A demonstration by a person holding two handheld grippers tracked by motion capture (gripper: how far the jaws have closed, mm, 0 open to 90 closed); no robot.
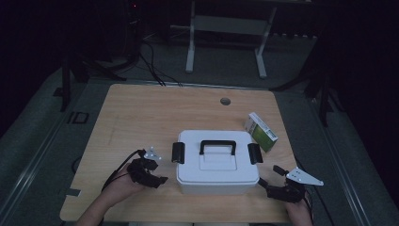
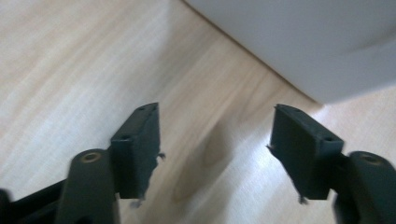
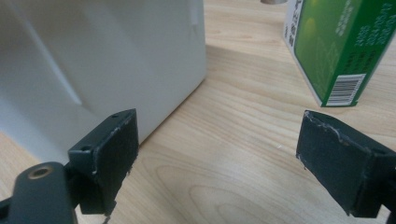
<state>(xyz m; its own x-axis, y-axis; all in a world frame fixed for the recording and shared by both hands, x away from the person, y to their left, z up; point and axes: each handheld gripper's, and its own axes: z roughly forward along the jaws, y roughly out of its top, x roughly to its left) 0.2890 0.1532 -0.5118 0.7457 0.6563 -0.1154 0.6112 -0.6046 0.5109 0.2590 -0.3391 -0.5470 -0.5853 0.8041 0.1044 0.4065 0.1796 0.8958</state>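
Flanking the white storage box (image 1: 217, 162) at the near edge of the table (image 1: 141, 117), you have both tools low and empty: the left gripper (image 1: 159, 175) sits just off the box's left side with its jaws spread, and the right gripper (image 1: 268, 178) sits near its right front corner, jaws equally wide. The box is shut, its black handle (image 1: 217, 145) lying flat and a black latch (image 1: 178, 152) on each end. The risk, as I judge it, is the green carton (image 1: 261, 131) standing just beside the box's far right corner: swing your right gripper up toward that latch carelessly and you could knock it over. Push unevenly on one side and the light box may skid toward the table's near edge.
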